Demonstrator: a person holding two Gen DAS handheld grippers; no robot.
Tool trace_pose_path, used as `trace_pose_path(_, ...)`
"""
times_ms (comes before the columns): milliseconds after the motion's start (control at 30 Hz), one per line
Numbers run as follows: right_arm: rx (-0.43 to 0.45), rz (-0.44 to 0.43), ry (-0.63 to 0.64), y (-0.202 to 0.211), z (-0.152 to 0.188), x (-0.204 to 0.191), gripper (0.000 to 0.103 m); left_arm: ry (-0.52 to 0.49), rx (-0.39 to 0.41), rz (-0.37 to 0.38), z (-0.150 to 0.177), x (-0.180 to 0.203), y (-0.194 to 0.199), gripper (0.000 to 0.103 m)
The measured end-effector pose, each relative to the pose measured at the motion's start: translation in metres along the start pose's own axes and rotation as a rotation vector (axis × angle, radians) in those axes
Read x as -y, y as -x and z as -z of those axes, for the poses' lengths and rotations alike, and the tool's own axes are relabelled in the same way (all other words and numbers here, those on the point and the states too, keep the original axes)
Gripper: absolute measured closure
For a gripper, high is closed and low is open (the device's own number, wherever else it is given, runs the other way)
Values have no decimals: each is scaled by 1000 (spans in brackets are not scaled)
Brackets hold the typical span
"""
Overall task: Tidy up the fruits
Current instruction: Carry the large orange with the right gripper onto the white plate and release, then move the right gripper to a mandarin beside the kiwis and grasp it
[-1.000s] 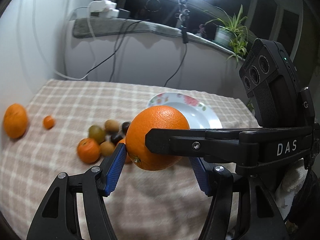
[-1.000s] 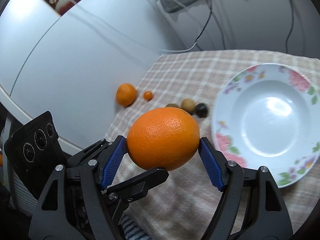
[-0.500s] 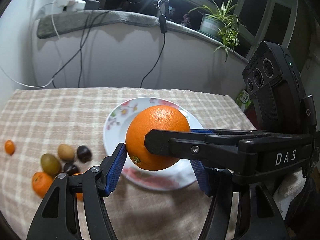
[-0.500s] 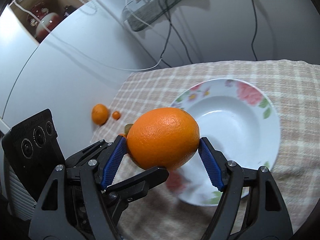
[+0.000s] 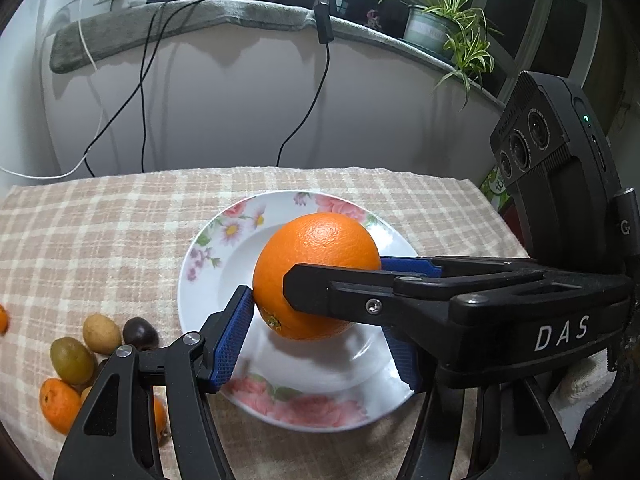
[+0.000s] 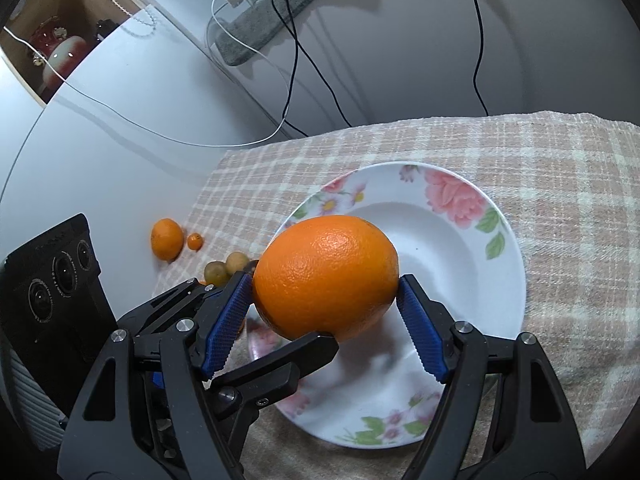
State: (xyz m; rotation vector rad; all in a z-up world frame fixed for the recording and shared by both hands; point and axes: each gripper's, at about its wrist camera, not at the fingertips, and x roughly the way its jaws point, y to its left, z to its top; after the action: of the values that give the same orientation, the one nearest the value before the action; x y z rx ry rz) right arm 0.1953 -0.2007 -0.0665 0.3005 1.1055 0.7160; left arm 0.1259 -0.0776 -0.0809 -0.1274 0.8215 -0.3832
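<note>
A large orange (image 5: 316, 276) is clamped by both grippers at once, held just above a white flowered plate (image 5: 224, 240). My left gripper (image 5: 320, 340) is shut on it, its blue pads (image 5: 232, 340) at the orange's sides. My right gripper (image 6: 326, 320) is also shut on the orange (image 6: 326, 276), crossing in from the right in the left wrist view. The plate (image 6: 460, 216) lies on a checked cloth. Small fruits lie left of the plate: a tan one (image 5: 102, 334), a dark one (image 5: 140, 333), a green one (image 5: 72, 360) and a mandarin (image 5: 60, 404).
A mandarin (image 6: 167, 239) and a tiny orange fruit (image 6: 195, 241) lie at the cloth's far left edge by the white wall. Cables hang down the wall behind the table. A potted plant (image 5: 436, 28) stands on the ledge at the back right.
Both grippers carried the orange to the right, from above the small fruits to above the plate, and lowered it towards the plate. The grip has not changed.
</note>
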Motion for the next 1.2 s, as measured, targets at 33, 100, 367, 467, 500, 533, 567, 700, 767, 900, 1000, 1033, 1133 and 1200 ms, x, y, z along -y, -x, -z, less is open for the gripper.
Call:
trace_pose_path(33, 0, 2, 1, 0, -1, 0, 26, -4, 0, -3, -1, 0, -1, 40)
trace_pose_path(100, -2, 7, 0, -1, -1, 2, 26, -11, -1, -9, -2, 0, -2, 40)
trace_pose_path(367, 4, 5, -6, 0, -4, 3, 26, -16, 2, -37, -5, -2, -5, 44)
trace_pose_path(467, 22, 28, 18, 6, -7, 0, 26, -25, 5, -49, -6, -1, -3, 44)
trace_pose_path(500, 27, 33, 24, 7, -8, -2, 26, -28, 8, -56, -6, -1, -3, 44)
trace_pose_path(533, 31, 34, 28, 9, -8, -3, 26, -29, 11, -60, -5, -1, -1, 44)
trace_pose_path(567, 36, 35, 31, 10, -9, -4, 26, -31, 13, -64, -5, -1, 0, 44)
trace_pose_path(700, 50, 44, 46, 14, -9, -7, 26, -34, 21, -80, -4, -4, 5, 44)
trace_pose_path(767, 55, 46, 49, 16, -8, -8, 26, -34, 23, -85, -3, -4, 7, 44)
trace_pose_path(900, 65, 57, 57, 20, -7, -10, 26, -33, 35, -97, -2, -5, 14, 43)
trace_pose_path(1000, 70, 64, 68, 23, -7, -12, 26, -38, 42, -107, 0, -5, 19, 43)
trace_pose_path(1033, 74, 66, 71, 24, -6, -13, 26, -38, 46, -109, 1, -5, 21, 43)
trace_pose_path(1133, 87, 71, 83, 28, -5, -18, 26, -37, 57, -115, 4, -8, 28, 43)
trace_pose_path(1200, 93, 69, 92, 30, -4, -21, 26, -34, 64, -120, 6, -11, 33, 43)
